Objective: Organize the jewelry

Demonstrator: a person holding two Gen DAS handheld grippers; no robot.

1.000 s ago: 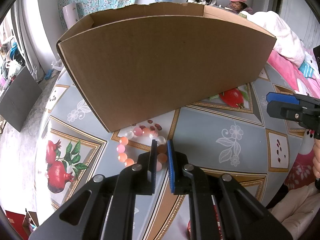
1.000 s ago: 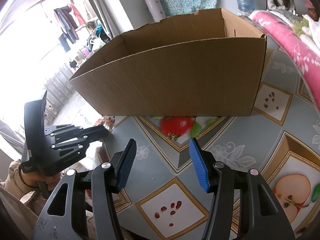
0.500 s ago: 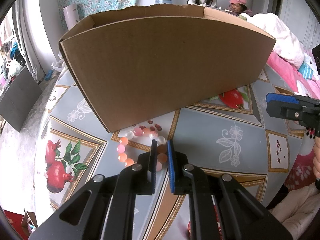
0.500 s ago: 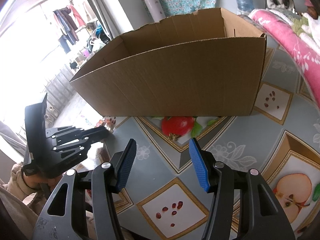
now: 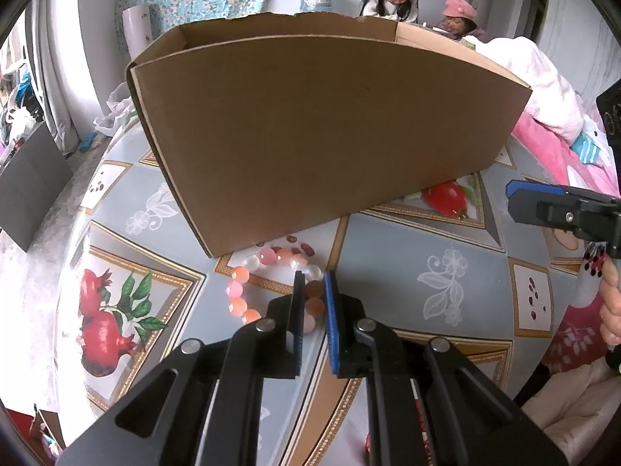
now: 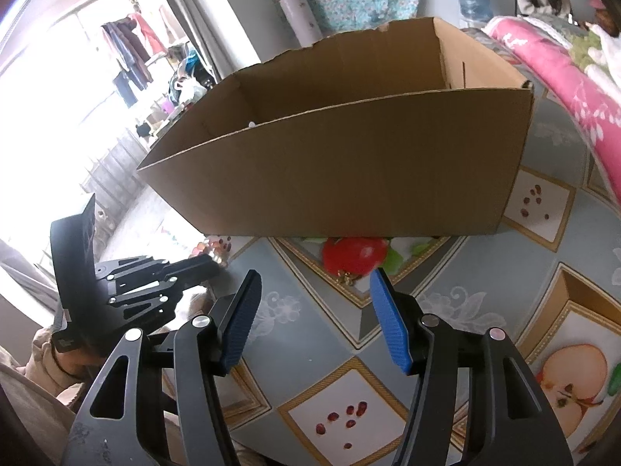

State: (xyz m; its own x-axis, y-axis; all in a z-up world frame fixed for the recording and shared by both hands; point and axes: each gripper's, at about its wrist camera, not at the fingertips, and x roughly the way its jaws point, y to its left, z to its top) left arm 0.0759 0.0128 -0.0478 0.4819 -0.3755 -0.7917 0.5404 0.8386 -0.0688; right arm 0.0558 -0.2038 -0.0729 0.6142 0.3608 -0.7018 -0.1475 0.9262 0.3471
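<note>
the left tool point(image 5: 313, 281) sits low over the tabletop point(image 5: 388, 260), its blue pads drawn nearly together on the near side of a bead bracelet point(image 5: 271, 283). orange beads show in the narrow gap between the pads, so it looks clamped on the bracelet, taking one side of the loop so the rest can trail when it is lifted; that is a judgement, since the contact itself is partly hidden. the bracelet lies flat, its far beads almost touching the near corner of the cardboard box point(image 5: 330, 136).

the right tool point(image 6: 316, 299) hangs further off over a printed fruit panel, its jaws have just been opening a little wider, and nothing is between them. it seems kept clear, ready for another piece.

the box is open-topped with a tall near wall and a ragged far rim; likely the place for the jewelry. the tall wall stands close in front of the left tool, so the bracelet must rise well clear before crossing. the tabletop between the tools is bare and leaves open room.
</note>
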